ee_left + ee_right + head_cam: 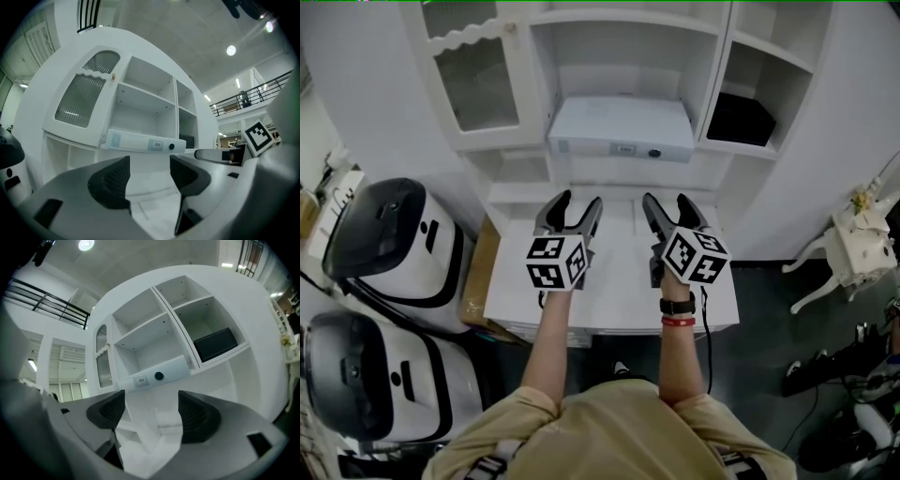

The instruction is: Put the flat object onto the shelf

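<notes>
From here the biggest thing I see is the white cabinet (536, 94), filling the head view from 10 to 2 o'clock, with a ribbed glass door (473, 80) at 11 o'clock. Below it a white counter (623, 281) sits dead centre, under both claws. Two black-and-white machines (389, 239) stand one below the other at 8 to 9 o'clock, on the floor beside the counter. The person's shoulders in a tan shirt (609, 436) fill 6 o'clock.

The flat white box (622, 128) lies at 12 o'clock on the shelf of the cabinet's middle compartment, level, its front edge sticking out past the shelf lip. It is clear of both claws.

The left gripper (578, 202) hangs over the counter just left of centre, pointing at the cabinet. Its jaws stand moderately apart, with nothing between the pads. The right gripper (667, 201) is beside it, just right of centre. Its jaws are likewise parted and grip nothing.

A black box (741, 119) sits in the compartment at 1 o'clock. A small white table (858, 248) stands at 3 o'clock. A black watch (678, 305) and a red band (678, 322) circle the right wrist.
</notes>
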`<state>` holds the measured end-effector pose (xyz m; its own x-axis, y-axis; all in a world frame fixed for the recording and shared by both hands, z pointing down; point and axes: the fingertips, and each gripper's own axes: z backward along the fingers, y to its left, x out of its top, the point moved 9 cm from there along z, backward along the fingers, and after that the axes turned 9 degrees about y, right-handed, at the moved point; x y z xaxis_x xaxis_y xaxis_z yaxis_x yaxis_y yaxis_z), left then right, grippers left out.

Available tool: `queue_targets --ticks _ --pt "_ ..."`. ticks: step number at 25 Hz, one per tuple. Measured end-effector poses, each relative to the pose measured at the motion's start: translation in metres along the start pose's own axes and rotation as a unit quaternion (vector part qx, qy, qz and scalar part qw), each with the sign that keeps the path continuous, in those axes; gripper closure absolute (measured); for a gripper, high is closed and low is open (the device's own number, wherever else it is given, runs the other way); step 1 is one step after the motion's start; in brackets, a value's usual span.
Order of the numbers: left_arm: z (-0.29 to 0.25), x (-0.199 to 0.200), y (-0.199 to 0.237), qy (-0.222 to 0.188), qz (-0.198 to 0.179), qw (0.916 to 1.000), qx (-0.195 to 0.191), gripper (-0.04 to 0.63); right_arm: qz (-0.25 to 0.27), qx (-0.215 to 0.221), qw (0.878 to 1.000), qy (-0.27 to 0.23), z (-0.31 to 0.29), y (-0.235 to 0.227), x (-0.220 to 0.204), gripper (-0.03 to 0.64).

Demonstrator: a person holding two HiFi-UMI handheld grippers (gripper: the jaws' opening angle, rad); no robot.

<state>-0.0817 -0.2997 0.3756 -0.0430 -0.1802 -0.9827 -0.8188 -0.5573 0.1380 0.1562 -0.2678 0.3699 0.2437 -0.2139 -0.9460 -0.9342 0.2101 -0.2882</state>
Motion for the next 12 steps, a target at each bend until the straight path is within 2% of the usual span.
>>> queue_targets --ticks 3,12 --pt "-0.007 0.002 0.002 -0.001 0.001 1.0000 0.003 0.314 -0.005 -0.013 1.000 -0.003 -0.004 -0.004 0.003 0.291" --pt "-0.034 0.011 0.006 -0.003 -0.003 1.0000 0.005 0.314 0.013 -0.016 1.000 -0.016 -0.023 -0.015 0.018 0.291"
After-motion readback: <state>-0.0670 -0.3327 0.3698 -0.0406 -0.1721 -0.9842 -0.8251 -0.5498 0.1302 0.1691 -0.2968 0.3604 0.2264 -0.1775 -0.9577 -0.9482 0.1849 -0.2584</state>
